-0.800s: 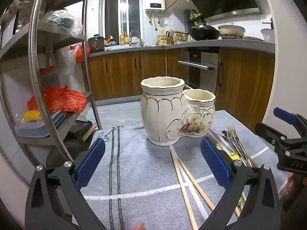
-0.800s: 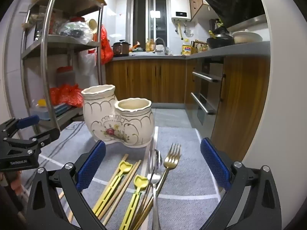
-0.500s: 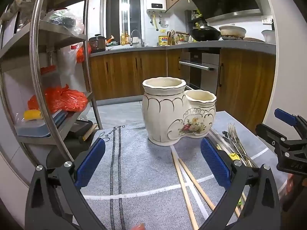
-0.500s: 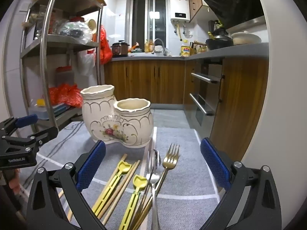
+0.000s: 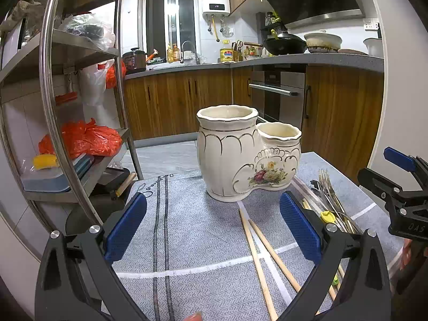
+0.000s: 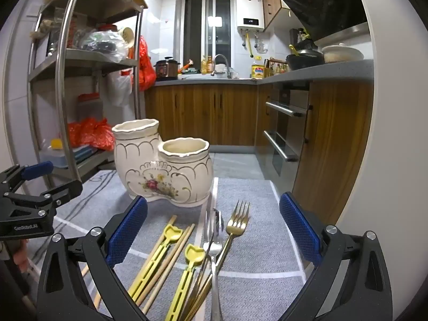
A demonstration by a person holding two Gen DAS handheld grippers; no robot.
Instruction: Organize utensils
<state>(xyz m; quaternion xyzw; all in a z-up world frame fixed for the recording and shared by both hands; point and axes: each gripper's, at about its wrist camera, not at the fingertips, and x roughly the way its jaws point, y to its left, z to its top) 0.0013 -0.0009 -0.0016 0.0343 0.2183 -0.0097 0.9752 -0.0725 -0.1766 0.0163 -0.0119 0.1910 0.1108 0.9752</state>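
Observation:
A cream ceramic holder (image 5: 246, 155) with a tall and a short cup stands on the grey cloth (image 5: 187, 227); it also shows in the right wrist view (image 6: 163, 165). Two wooden chopsticks (image 5: 259, 254) lie in front of my open, empty left gripper (image 5: 212, 227). My right gripper (image 6: 212, 230) is open and empty above a pile of utensils: yellow chopsticks (image 6: 184, 272), wooden chopsticks (image 6: 168, 264), a gold fork (image 6: 232, 230) and a silver fork (image 6: 212, 238). Both cups look empty.
A steel shelf rack (image 5: 50, 112) with red bags stands at the left. Wooden cabinets and an oven (image 6: 283, 133) run along the back and right. The table's right edge lies near a white wall (image 6: 385, 187).
Both grippers have drifted very slightly; the holder sits a little further right in the left wrist view. Nothing was taken hold of or let go.

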